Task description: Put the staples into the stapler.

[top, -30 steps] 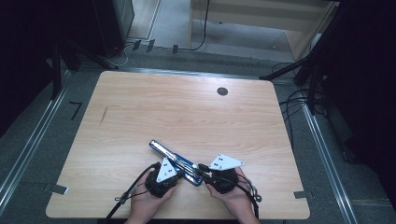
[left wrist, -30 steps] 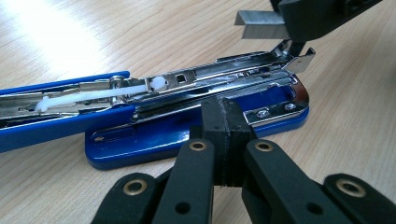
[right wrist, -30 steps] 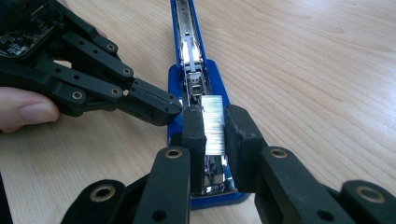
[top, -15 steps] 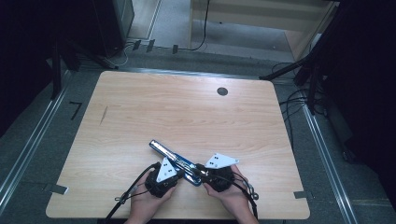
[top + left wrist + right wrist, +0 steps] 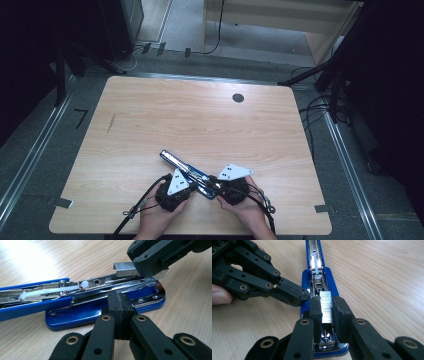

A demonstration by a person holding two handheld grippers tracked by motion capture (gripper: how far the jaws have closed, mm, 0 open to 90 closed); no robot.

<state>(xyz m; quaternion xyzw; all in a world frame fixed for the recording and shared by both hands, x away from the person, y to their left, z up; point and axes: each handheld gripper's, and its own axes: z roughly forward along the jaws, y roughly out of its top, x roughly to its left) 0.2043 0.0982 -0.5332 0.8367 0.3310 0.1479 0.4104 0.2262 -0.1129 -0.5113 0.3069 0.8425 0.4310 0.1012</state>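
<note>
A blue metal stapler (image 5: 186, 172), hinged open with its chrome magazine channel showing, is lying on the light wooden table (image 5: 200, 125) in the lower middle of the high view, running diagonally from upper left to lower right, between your two hands. In the left gripper view its glossy blue base (image 5: 82, 315) is sitting flat on the wood across the middle of the frame, and its blue top arm (image 5: 30, 307), with a white plastic pusher along it, is stretching off the left edge.

Your right gripper (image 5: 327, 308) is pinching a silvery strip of staples (image 5: 326, 305) between its two black jaws, directly above the open channel at the lower centre of the right gripper view; the same strip (image 5: 125, 268) is showing in the upper right of the left gripper view, just over the chrome rail.

Your left gripper (image 5: 121, 315) is clenched, its jaws pressed together with nothing between them, tips resting against the stapler's side. In the right gripper view it (image 5: 294, 295) is coming in from the upper left and touching the blue base.

A small dark round hole (image 5: 238, 98) is sitting in the table's upper right.
</note>
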